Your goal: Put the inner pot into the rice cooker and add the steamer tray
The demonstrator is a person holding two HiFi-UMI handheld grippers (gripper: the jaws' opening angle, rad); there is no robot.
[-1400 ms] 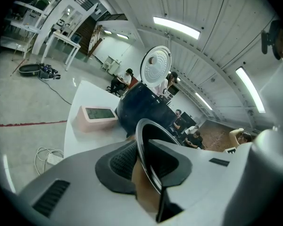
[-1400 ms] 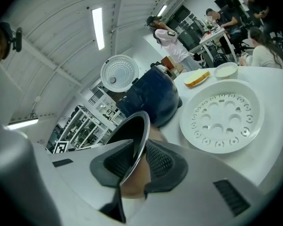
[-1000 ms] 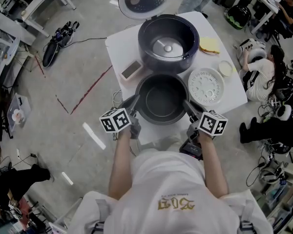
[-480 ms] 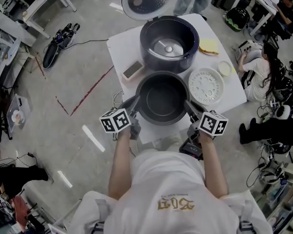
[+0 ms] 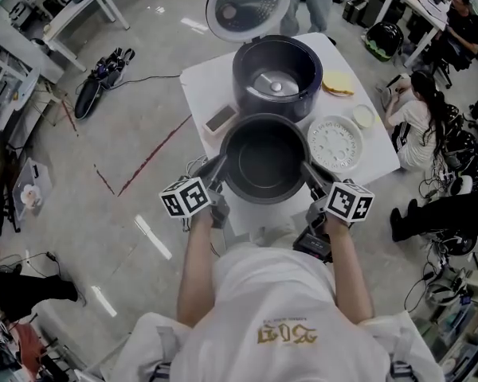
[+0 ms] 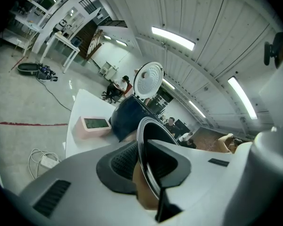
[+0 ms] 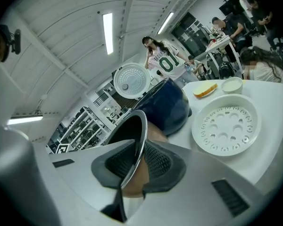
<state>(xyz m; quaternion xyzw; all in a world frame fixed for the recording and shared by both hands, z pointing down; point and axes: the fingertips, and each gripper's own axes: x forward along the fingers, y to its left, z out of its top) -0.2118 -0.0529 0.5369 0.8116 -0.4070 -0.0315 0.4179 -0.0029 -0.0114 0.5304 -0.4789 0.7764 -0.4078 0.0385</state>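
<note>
Left gripper and right gripper jaws are clamped on opposite rims of the dark round metal inner pot, held just before the open dark rice cooker. The white perforated steamer tray lies on the white bench, beside the pot.

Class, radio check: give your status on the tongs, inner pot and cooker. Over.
Left tongs and right tongs shut on inner pot rim. Rice cooker open, empty, just beyond. Steamer tray off to the right.

Rice cooker at 12 o'clock from inner pot, steamer tray at 3 o'clock, both on table.
</note>
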